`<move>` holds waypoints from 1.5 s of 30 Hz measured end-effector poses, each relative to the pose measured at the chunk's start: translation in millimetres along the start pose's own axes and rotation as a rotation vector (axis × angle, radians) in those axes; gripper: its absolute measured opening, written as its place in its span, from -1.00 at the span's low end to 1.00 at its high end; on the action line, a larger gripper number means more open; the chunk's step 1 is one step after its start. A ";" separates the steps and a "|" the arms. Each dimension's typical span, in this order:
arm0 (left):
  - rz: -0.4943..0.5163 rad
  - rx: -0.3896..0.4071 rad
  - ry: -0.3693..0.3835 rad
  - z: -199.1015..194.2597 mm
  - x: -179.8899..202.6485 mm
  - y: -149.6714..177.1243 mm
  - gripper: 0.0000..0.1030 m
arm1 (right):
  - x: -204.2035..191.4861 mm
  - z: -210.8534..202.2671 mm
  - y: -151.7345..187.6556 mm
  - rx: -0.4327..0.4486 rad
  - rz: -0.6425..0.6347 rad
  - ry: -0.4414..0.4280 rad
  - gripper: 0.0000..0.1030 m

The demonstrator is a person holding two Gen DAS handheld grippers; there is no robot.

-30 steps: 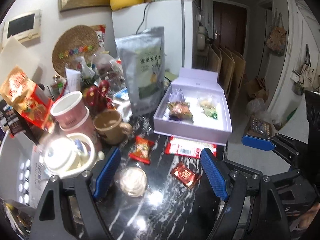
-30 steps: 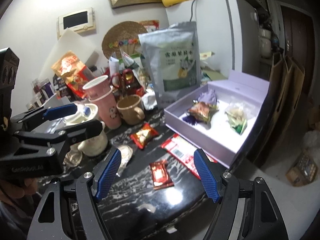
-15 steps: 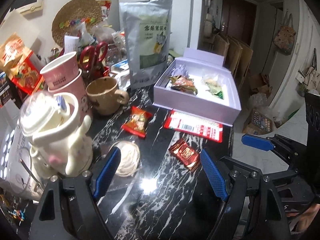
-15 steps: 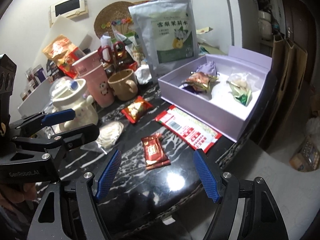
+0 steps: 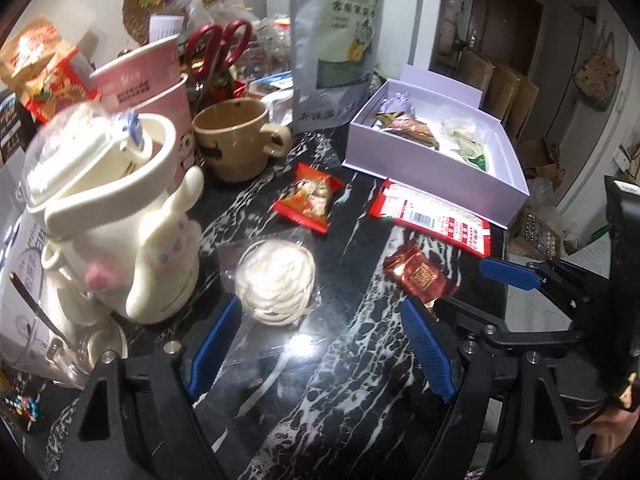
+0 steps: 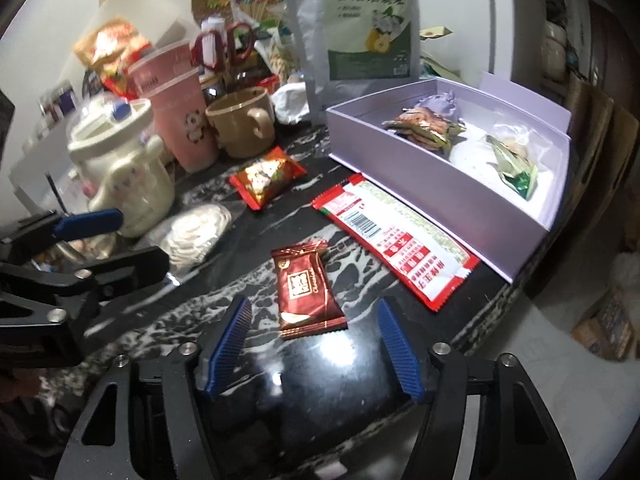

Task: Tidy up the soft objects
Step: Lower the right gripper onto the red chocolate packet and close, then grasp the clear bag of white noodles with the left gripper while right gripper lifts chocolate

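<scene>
Lavender card box (image 6: 436,184) sits open at the far right of the black marbled counter (image 6: 320,392), and you already have a few soft packets inside it: a purple pouch, an orange-brown packet and a clear-and-green one. That part looks done.

Four things are left on the counter. The dark red chocolate packet (image 6: 308,292) lies nearest, just ahead of your right gripper (image 6: 314,346), whose blue pads stand wide apart and hold nothing. The long red-and-white sachet (image 6: 392,240) lies just beside the box's near wall. The small red snack pack (image 6: 266,176) lies farther back, near the brown mug (image 6: 240,122). The white bun in clear wrap (image 5: 276,280) rests on the left, just beside the white character jug (image 5: 120,216) — your left gripper (image 5: 316,340) hovers in front of it, jaws spread and empty too.

By my reckoning you are under halfway — the chocolate looks like the next pick.
</scene>
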State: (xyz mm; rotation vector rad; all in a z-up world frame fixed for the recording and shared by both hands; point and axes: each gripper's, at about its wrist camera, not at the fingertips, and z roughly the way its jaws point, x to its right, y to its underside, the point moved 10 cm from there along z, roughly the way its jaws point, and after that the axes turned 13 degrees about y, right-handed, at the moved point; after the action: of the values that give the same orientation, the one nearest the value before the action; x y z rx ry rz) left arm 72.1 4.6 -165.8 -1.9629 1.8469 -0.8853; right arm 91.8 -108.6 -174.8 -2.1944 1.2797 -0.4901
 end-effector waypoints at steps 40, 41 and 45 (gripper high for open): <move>-0.055 -0.076 -0.037 60.8 -39.7 6.3 0.40 | 11.0 16.5 12.3 -0.039 0.005 0.022 -0.46; -0.056 -0.078 -0.026 60.3 -37.5 7.1 0.38 | 10.6 15.7 12.8 -0.038 0.005 0.018 -0.46; -0.078 -0.085 0.024 53.0 -30.5 14.5 0.34 | 10.2 12.5 15.8 -0.038 0.011 0.011 -0.46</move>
State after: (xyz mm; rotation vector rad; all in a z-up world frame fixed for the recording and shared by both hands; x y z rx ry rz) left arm 94.0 22.4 -222.0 -2.0977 1.8608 -0.8695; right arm 92.9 -120.4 -194.0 -2.2174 1.3167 -0.4770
